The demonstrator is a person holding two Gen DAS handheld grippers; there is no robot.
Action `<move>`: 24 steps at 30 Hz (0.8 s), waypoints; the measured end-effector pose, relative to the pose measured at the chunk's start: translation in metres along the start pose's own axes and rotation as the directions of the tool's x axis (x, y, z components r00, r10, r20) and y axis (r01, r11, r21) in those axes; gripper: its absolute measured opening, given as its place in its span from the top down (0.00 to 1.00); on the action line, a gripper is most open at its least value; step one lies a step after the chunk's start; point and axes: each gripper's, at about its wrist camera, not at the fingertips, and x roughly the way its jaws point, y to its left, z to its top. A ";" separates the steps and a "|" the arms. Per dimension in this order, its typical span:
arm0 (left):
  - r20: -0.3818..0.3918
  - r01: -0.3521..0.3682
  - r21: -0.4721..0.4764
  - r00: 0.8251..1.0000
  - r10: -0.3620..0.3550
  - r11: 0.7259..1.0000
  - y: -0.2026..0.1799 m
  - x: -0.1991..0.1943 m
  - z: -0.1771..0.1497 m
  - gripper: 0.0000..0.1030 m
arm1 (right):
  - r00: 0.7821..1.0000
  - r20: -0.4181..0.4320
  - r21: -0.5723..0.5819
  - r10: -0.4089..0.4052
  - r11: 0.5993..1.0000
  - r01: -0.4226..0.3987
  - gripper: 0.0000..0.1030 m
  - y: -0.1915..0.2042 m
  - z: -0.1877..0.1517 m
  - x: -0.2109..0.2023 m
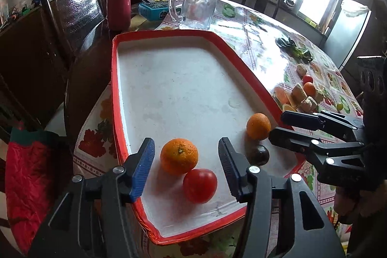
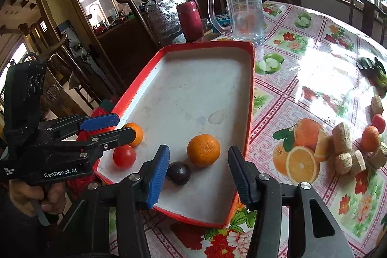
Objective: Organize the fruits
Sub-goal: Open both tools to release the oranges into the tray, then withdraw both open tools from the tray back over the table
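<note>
Both jaws are standing apart and gripping nothing. Between the fingers of the left gripper (image 1: pixel 186 168), an orange (image 1: pixel 179 155) and a red tomato (image 1: pixel 199 185) are lying touching each other on the floor of the red-rimmed tray (image 1: pixel 116 98). The right gripper (image 2: pixel 198 173) is pointing down over the tray's near corner, with a second orange (image 2: pixel 203 150) ahead between its fingers and a dark round fruit (image 2: pixel 179 173) just beside its left pad. Four fruits are sitting in the tray, so the placing step appears to be finishing. More pieces are waiting on the counter (image 2: pixel 314 64) well to the right of the right gripper: a small orange (image 2: pixel 370 138), a red fruit (image 2: pixel 378 123) and pale chunks (image 2: pixel 341 137). The next move is probably calling for the right gripper to be swinging rightward over that pile.
</note>
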 end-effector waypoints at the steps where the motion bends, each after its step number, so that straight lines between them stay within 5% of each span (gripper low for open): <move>1: 0.006 0.000 0.001 1.000 0.000 1.000 -0.001 -0.003 0.000 0.48 | 1.000 0.012 0.006 -0.004 1.000 0.004 0.49 -0.002 -0.002 -0.007; 24: -0.016 0.134 0.165 0.991 -0.133 0.977 -0.112 -0.008 -0.002 0.48 | 0.975 0.083 0.258 -0.206 0.949 0.179 0.49 -0.113 -0.091 -0.116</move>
